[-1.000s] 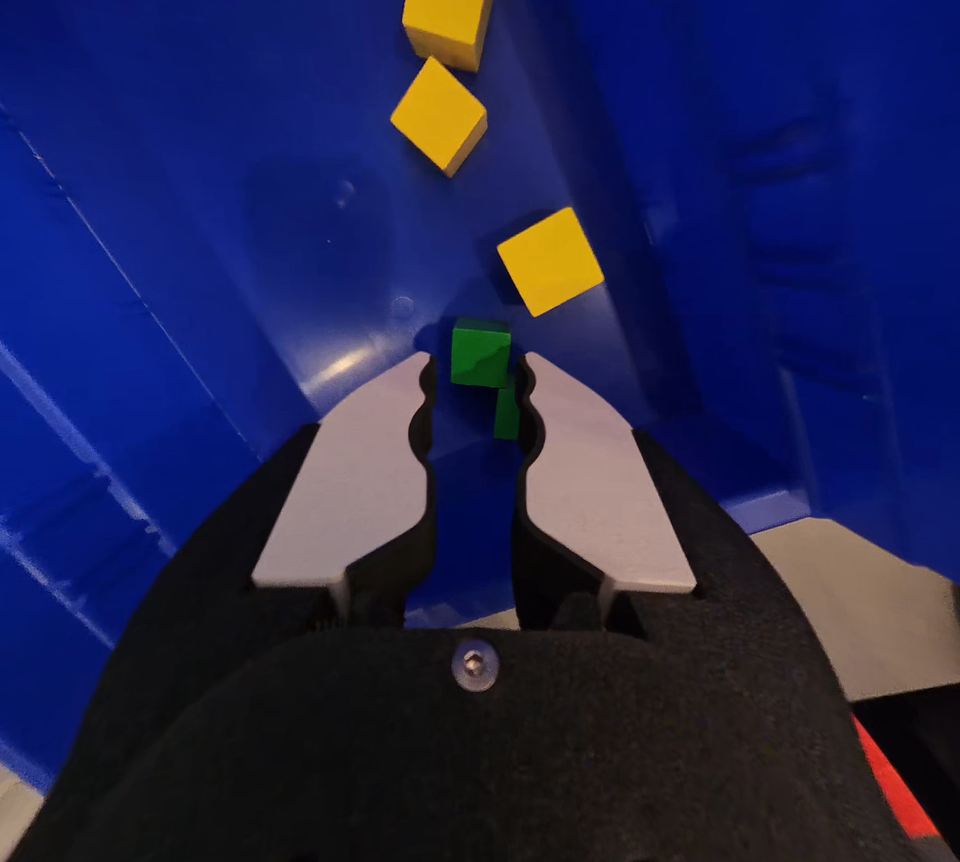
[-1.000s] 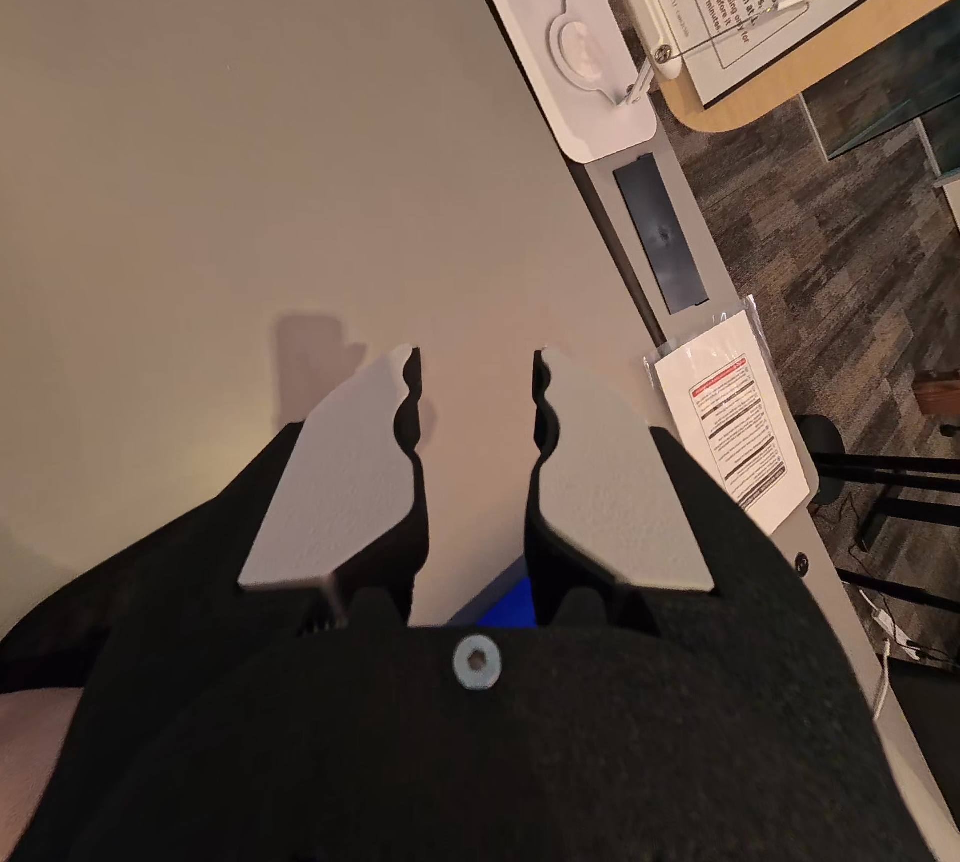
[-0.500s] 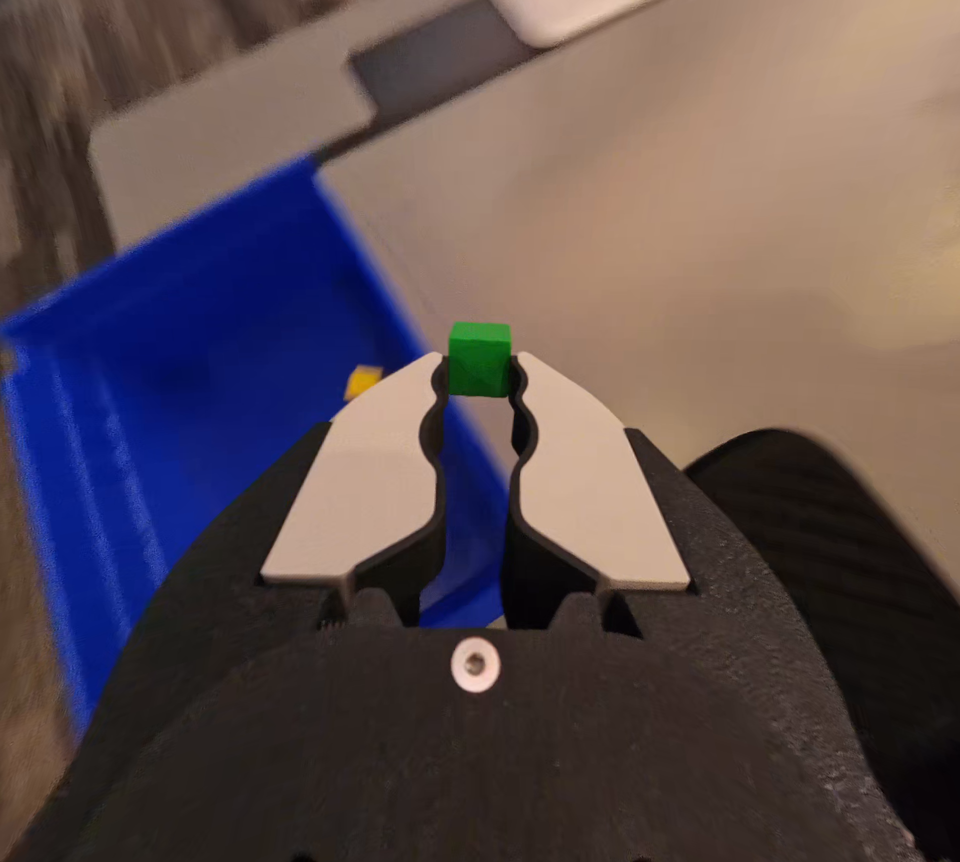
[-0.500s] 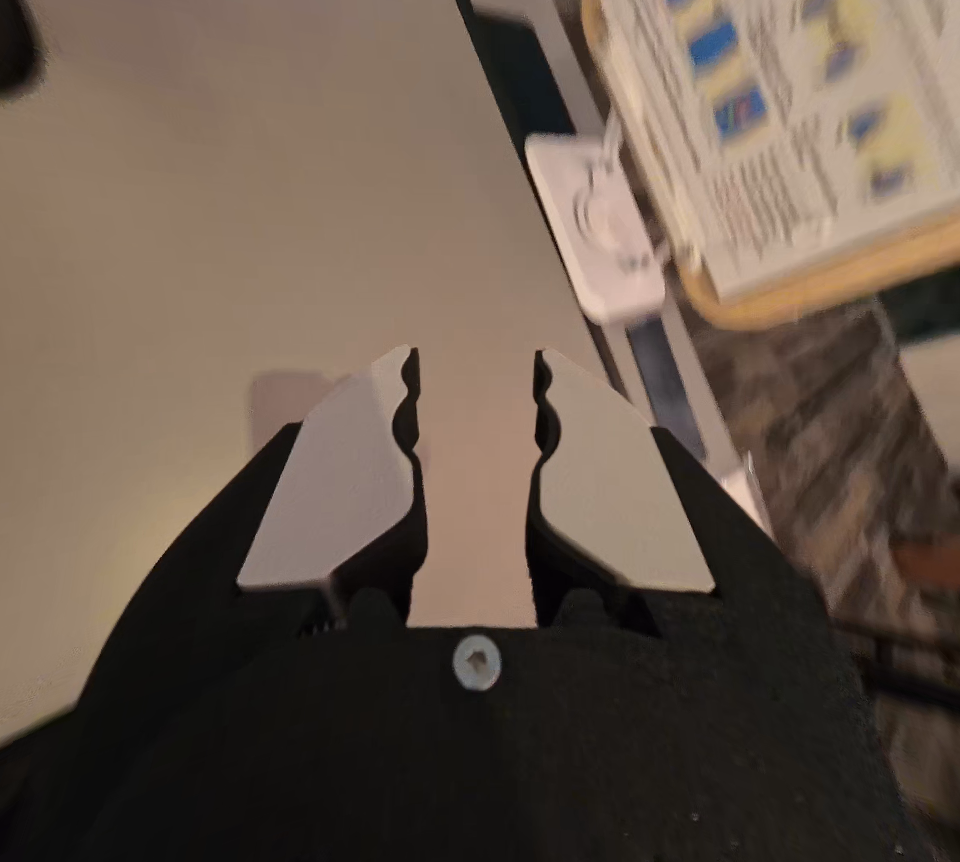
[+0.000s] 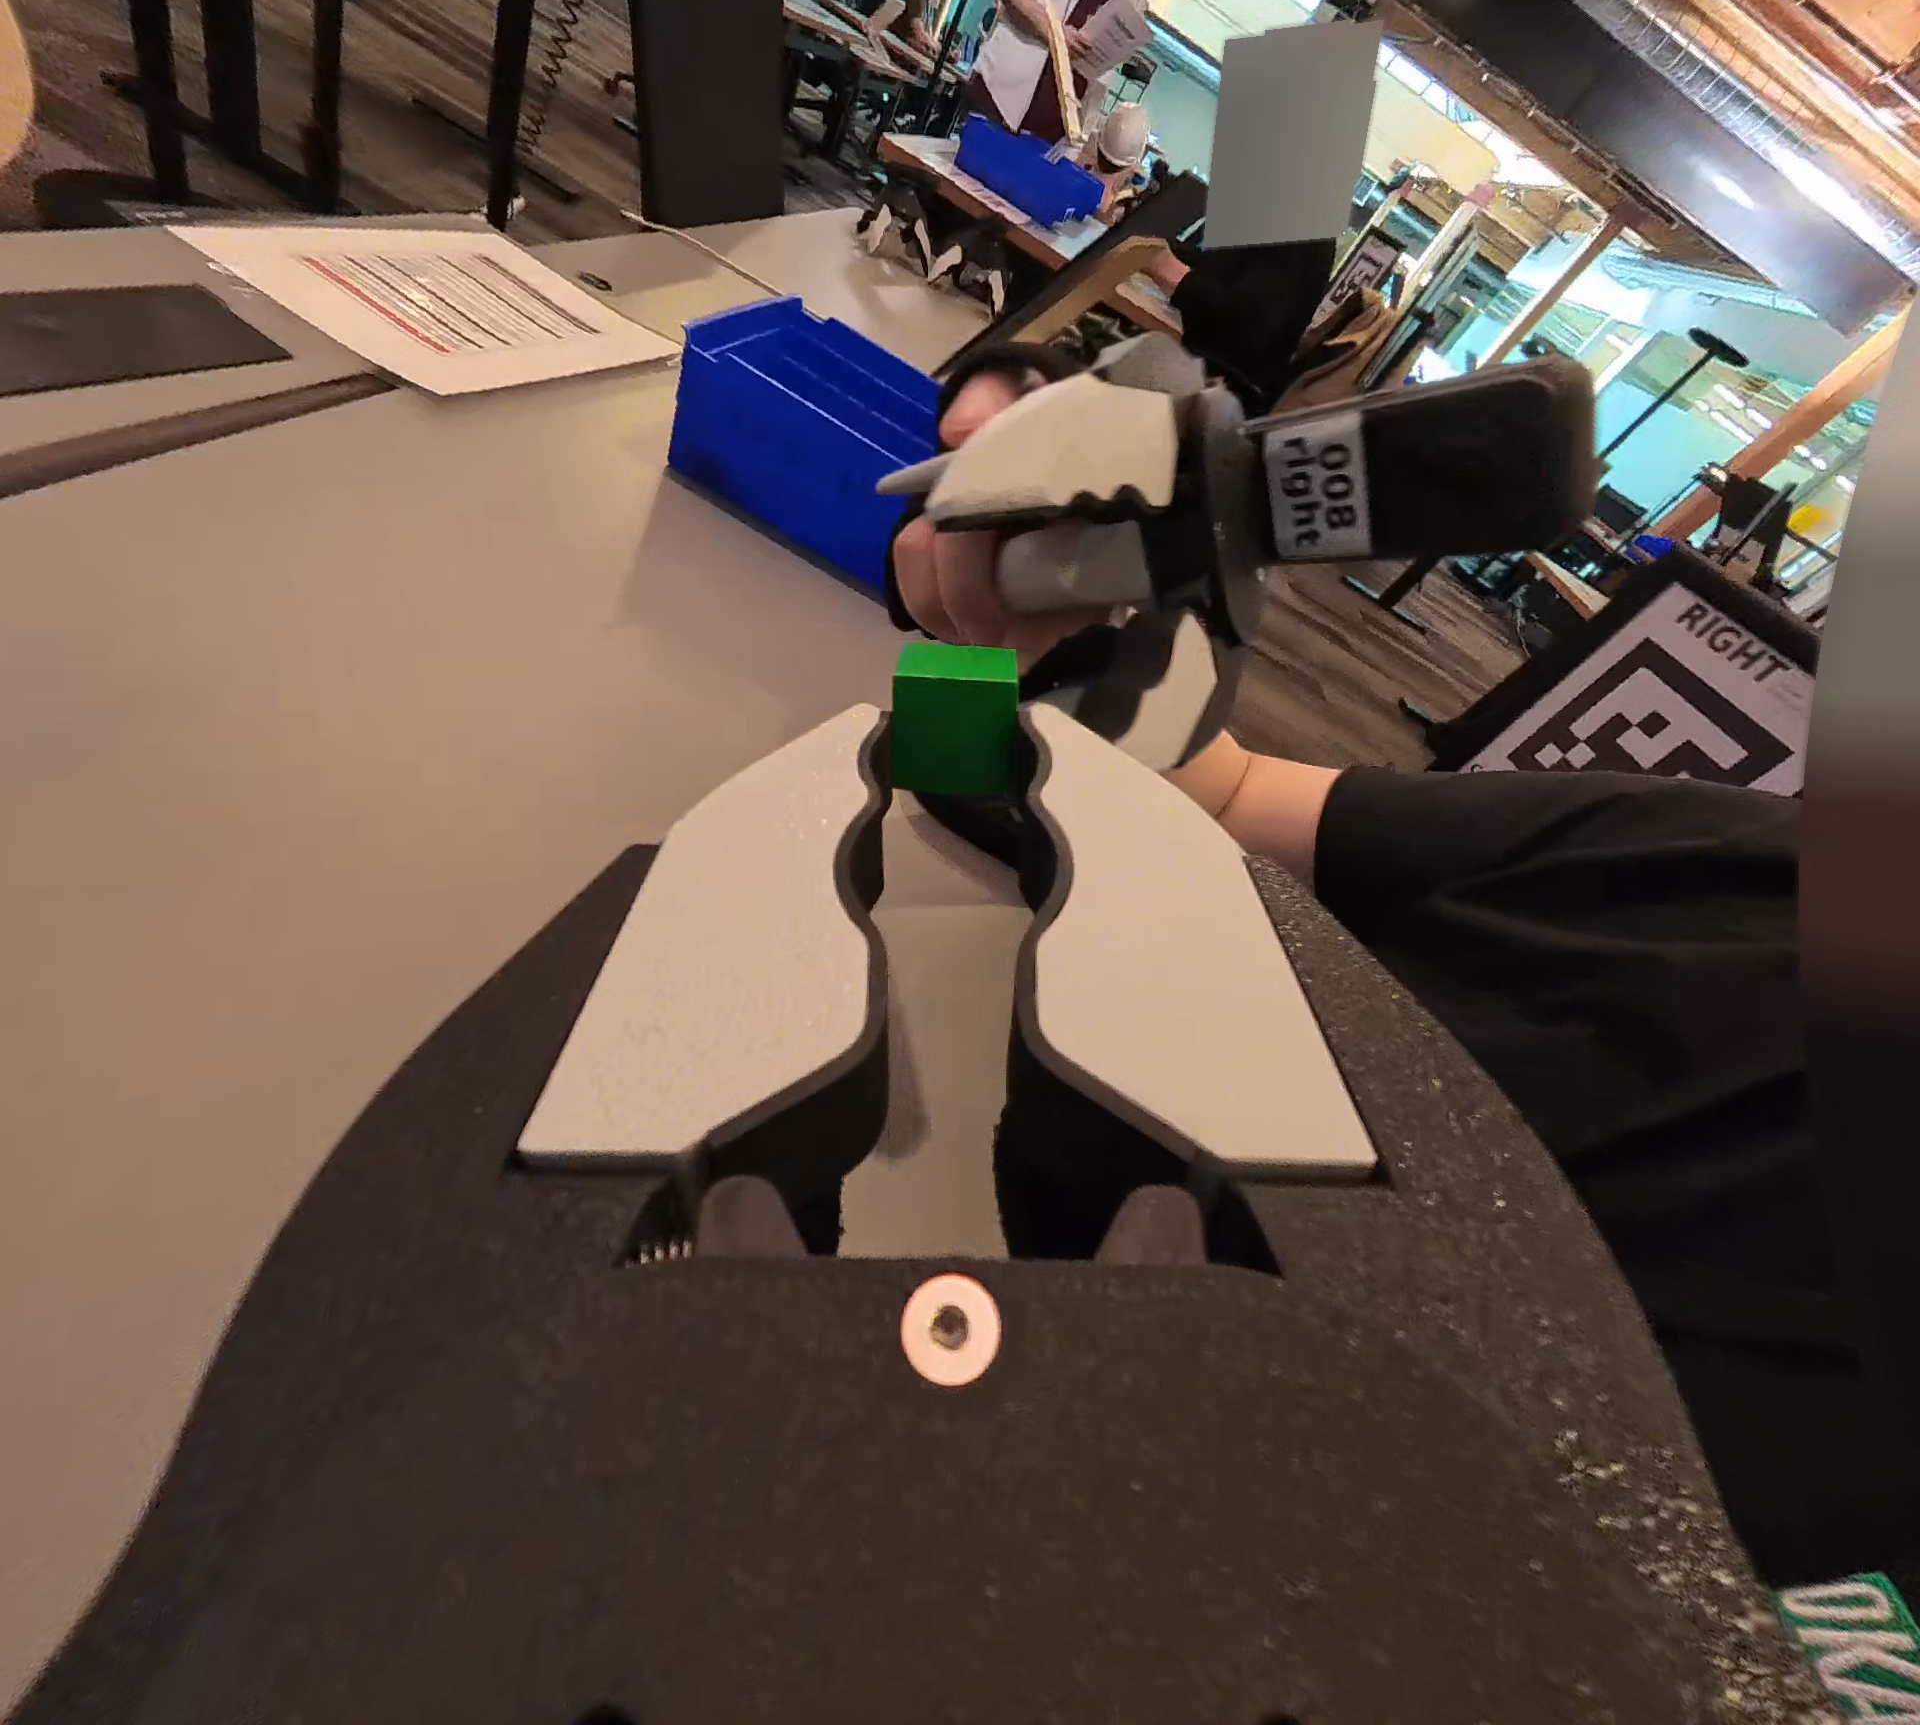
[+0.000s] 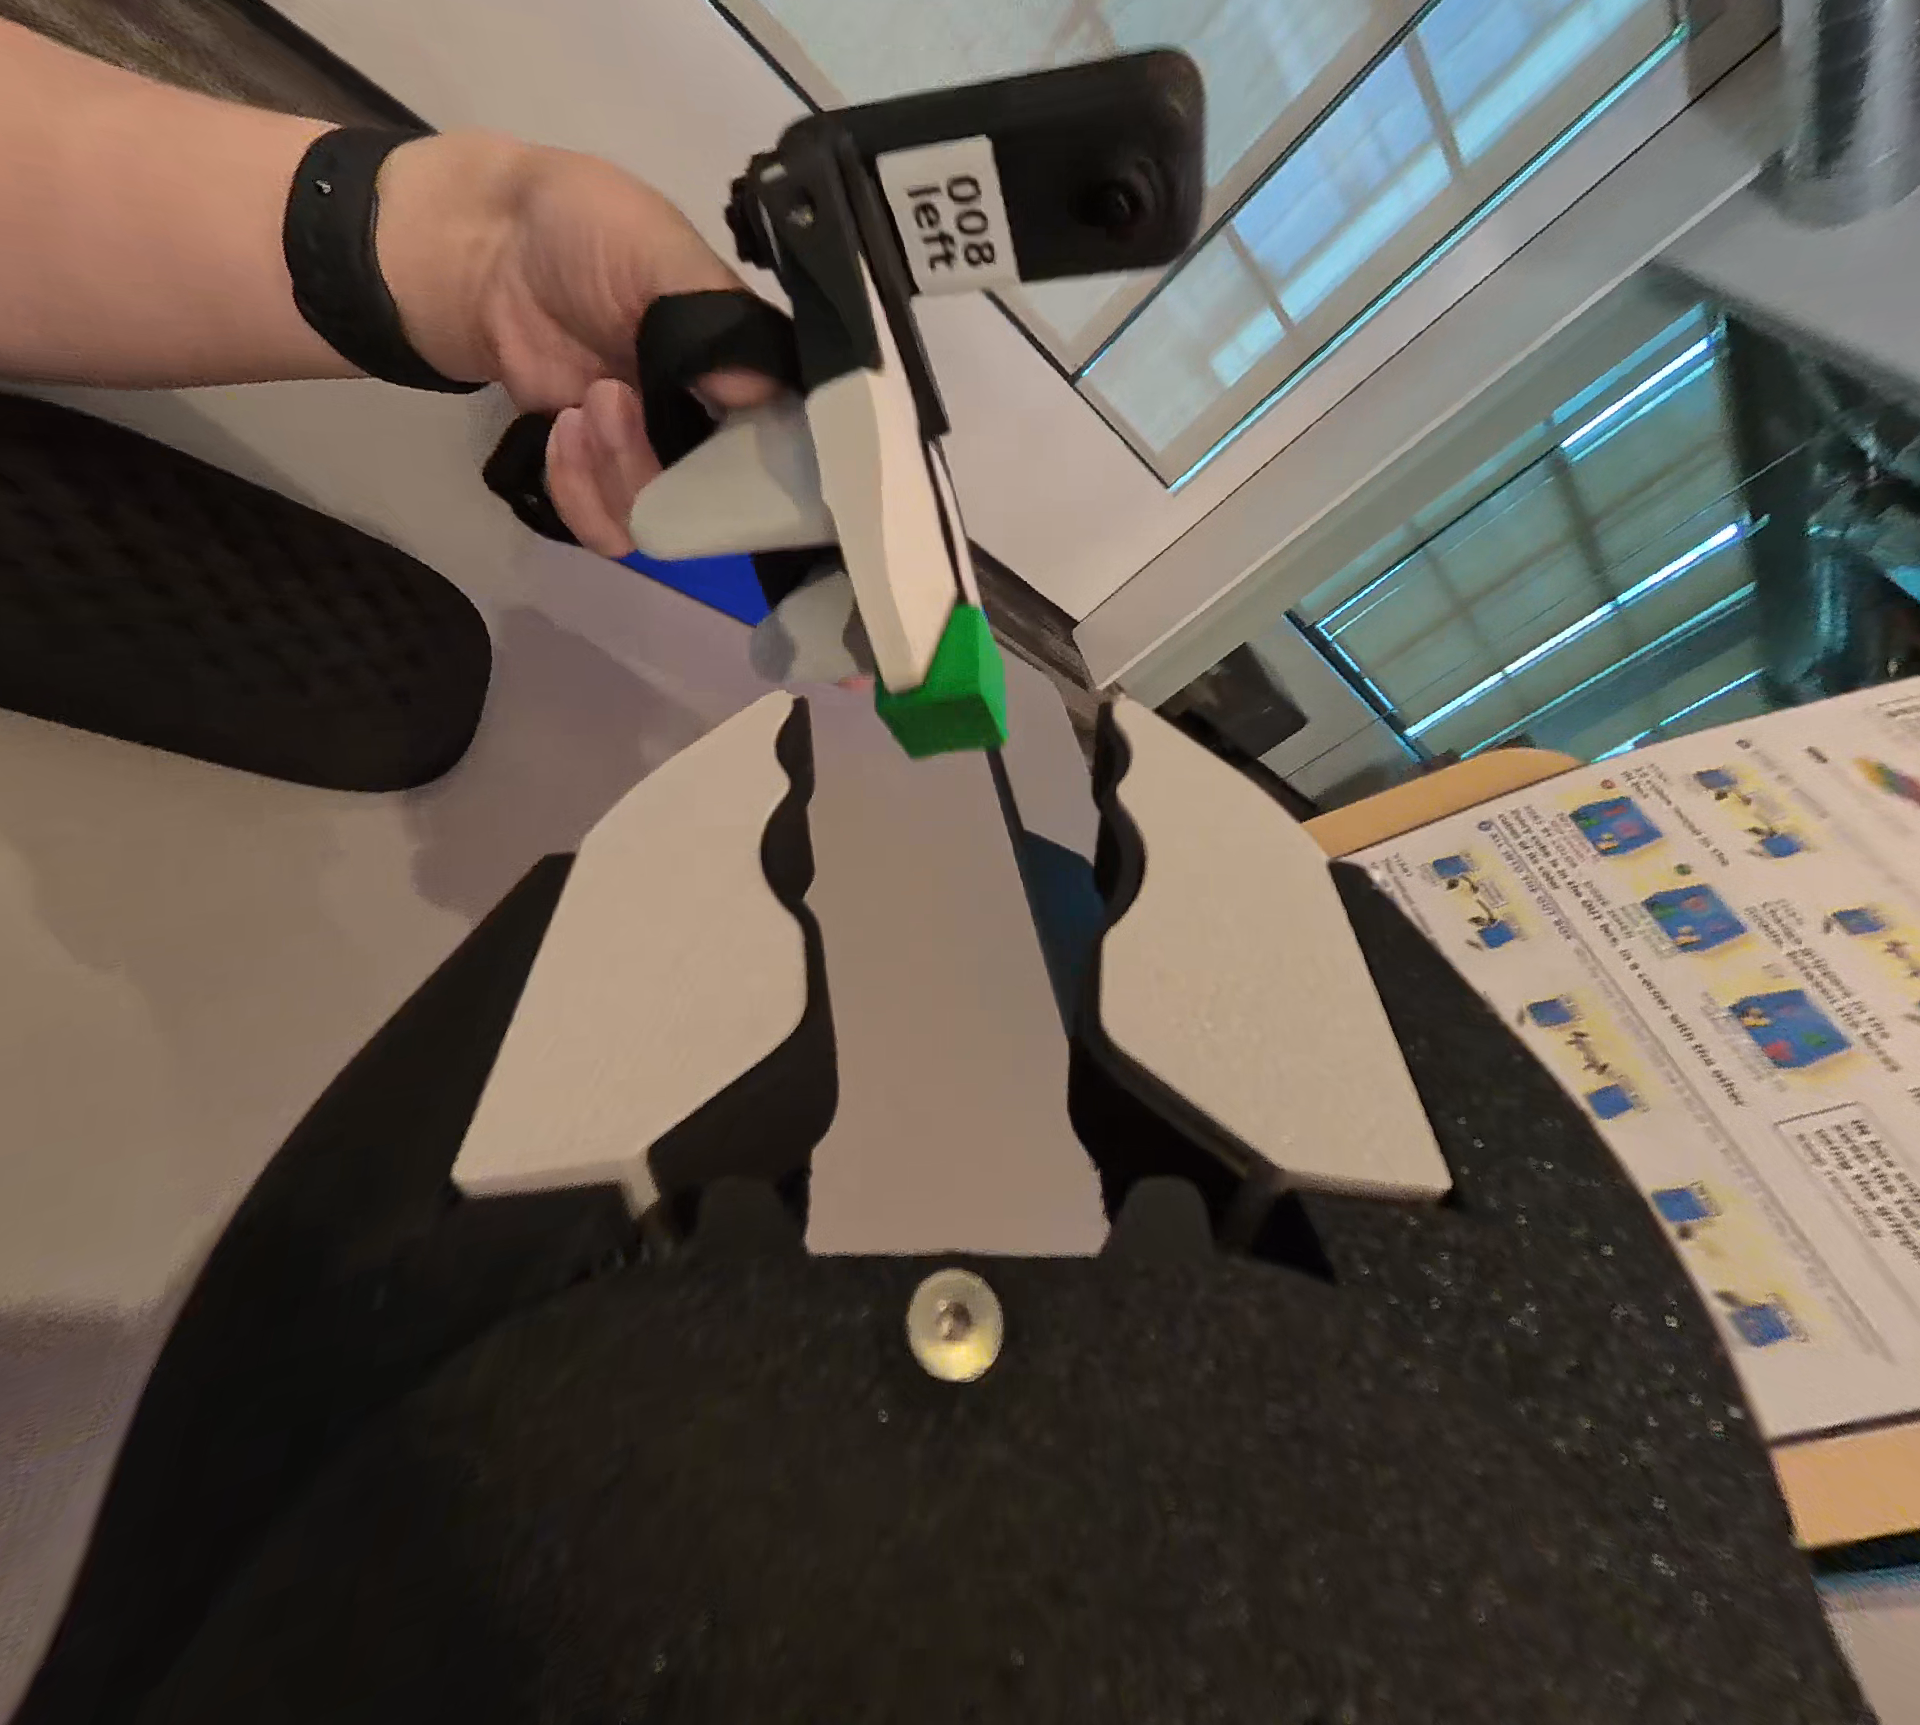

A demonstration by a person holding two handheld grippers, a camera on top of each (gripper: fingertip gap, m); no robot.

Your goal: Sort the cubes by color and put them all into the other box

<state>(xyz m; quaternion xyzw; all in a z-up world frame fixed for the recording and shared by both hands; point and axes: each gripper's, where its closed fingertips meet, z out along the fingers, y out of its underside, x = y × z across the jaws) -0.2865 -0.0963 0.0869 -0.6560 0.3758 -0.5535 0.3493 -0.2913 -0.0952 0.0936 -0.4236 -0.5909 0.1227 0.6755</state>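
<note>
My left gripper (image 5: pixel 954 740) is shut on a green cube (image 5: pixel 954 735) and holds it in the air above the grey table (image 5: pixel 312 688). My right gripper (image 6: pixel 951 719) is open and empty, and faces the left one. In the right wrist view the green cube (image 6: pixel 951 688) hangs from the left gripper's fingers (image 6: pixel 883 512), right at the gap between my right fingertips. A blue box (image 5: pixel 790 418) stands on the table behind the right gripper's fingers (image 5: pixel 1049 454); what is inside it is hidden. A corner of a blue box (image 6: pixel 707 579) shows behind the left gripper.
A printed sheet (image 5: pixel 436 304) lies at the table's far edge. An instruction board (image 6: pixel 1662 1000) stands to the right. A black mesh chair part (image 6: pixel 208 615) is on the left. A coded marker board (image 5: pixel 1652 719) and people at other tables are behind.
My left gripper has lifted the green cube out of the blue box that holds yellow cubes and swung it over the table. My right gripper has turned up to face it and opened wider.
</note>
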